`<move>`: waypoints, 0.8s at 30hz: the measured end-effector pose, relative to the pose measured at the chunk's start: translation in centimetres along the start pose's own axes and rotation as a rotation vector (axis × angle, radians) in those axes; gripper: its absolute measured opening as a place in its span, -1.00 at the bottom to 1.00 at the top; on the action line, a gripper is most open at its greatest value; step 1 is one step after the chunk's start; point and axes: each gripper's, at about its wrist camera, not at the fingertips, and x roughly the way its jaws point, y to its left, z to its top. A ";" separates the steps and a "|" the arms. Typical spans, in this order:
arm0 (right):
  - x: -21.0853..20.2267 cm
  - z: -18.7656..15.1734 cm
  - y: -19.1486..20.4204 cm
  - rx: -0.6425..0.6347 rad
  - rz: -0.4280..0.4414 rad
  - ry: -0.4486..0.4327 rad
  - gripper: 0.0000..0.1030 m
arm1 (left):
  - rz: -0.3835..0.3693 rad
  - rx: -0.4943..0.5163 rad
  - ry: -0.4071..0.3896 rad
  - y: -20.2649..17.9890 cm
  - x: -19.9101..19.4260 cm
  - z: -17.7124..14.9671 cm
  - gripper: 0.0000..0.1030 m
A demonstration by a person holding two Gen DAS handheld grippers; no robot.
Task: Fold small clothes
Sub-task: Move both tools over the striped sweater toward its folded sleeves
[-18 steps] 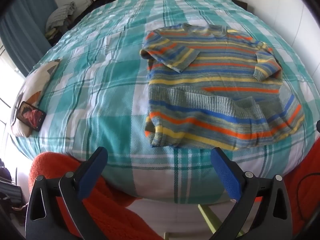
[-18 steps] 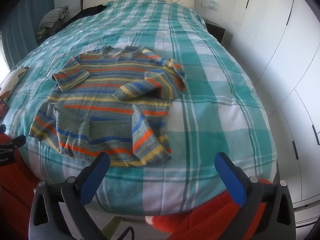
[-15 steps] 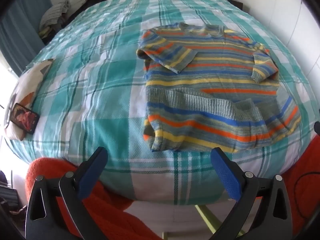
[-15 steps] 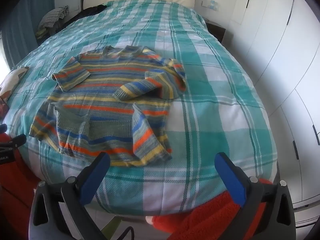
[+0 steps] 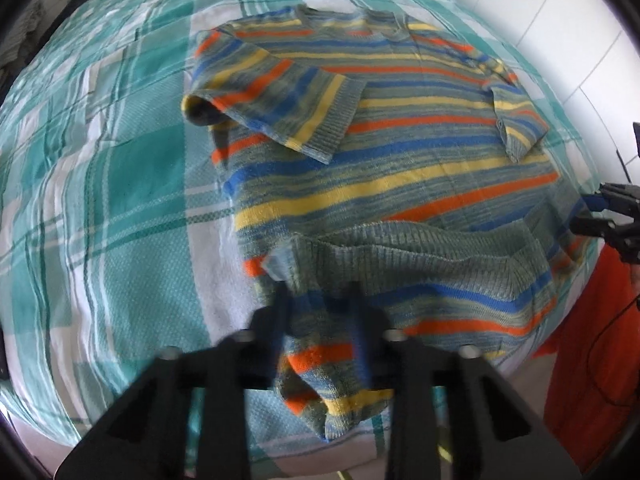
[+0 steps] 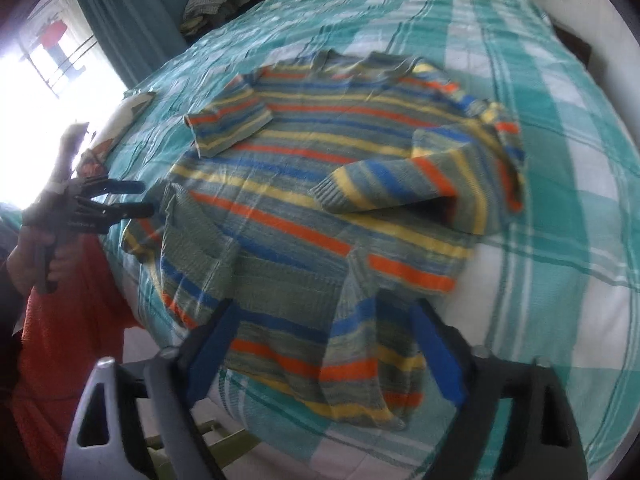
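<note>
Pinching ribbed, striped knit sweater (image 5: 400, 168) hem

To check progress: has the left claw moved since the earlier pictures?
Yes. The left claw went forward from the bed's near edge onto the sweater's corner and closed on it.

Both wrist cameras look steeply down from the bed's (image 5: 120, 184) near edge, close above the striped sweater (image 5: 384, 168). The left covers its left half, the right its right; both share the sweater.
</note>
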 end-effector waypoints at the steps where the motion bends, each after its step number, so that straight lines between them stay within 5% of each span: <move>1: 0.4 0.0 0.1 -0.011 -0.006 0.015 -0.56 | 0.005 0.016 -0.030 -0.2 -0.5 -0.1 -0.92; 2: 0.3 -0.1 0.3 -0.019 -0.016 0.017 -0.92 | -0.015 0.028 -0.069 -0.3 -1.5 -0.5 -0.93; 7: -5.3 -2.1 2.0 -0.115 0.049 0.001 -0.92 | -0.142 0.220 -0.182 -1.2 -9.5 -5.0 -0.94; 11: -8.9 -6.2 3.4 -0.256 0.077 0.114 -0.92 | -0.195 0.402 -0.079 -2.4 -11.9 -10.5 -0.94; 15: -7.7 -10.1 2.5 -0.279 0.017 0.245 -0.90 | -0.171 0.496 0.040 -3.8 -10.5 -15.0 -0.92; 18: -5.9 -11.6 0.6 -0.213 -0.018 0.326 -0.84 | -0.162 0.489 0.063 -3.7 -10.2 -15.9 -0.89; 21: -6.2 -11.8 -0.4 -0.191 -0.047 0.328 -0.38 | -0.175 0.372 -0.007 -2.0 -11.1 -14.2 -0.84; 23: -7.3 -11.0 -1.1 -0.161 -0.041 0.281 -0.35 | -0.196 0.269 -0.085 -1.0 -12.0 -12.7 -0.64; 24: -7.8 -10.5 -1.4 -0.145 -0.047 0.252 -0.35 | -0.186 0.231 -0.124 -0.8 -12.3 -12.0 -0.38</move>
